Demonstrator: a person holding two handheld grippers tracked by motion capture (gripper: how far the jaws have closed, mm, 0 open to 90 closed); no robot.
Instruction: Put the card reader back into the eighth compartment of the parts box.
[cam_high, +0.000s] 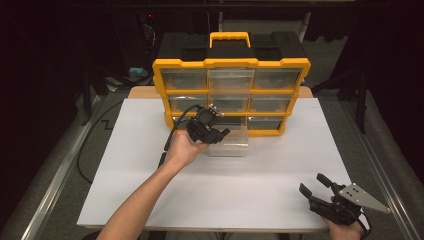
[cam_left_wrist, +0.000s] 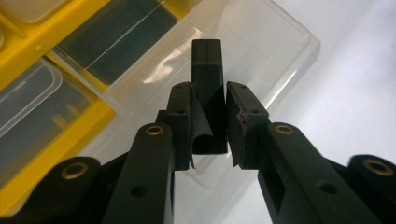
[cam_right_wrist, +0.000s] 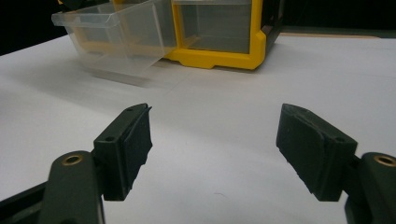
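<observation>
Nearest my lens, the left tongs (cam_left_wrist: 208, 122) grip a small black rectangular block (cam_left_wrist: 208, 88), jaws pressed narrow against its sides. I see this block hanging over the clear plastic drawer (cam_left_wrist: 261, 60) pulled out from the bottom row of the yellow-framed organiser cabinet (cam_high: 231, 64), which stands at the far side of the white bench (cam_high: 150, 165). My right tongs (cam_right_wrist: 215, 154) stand wide apart with nothing between them, low over the bench near its front right corner, well apart from the drawer.
</observation>
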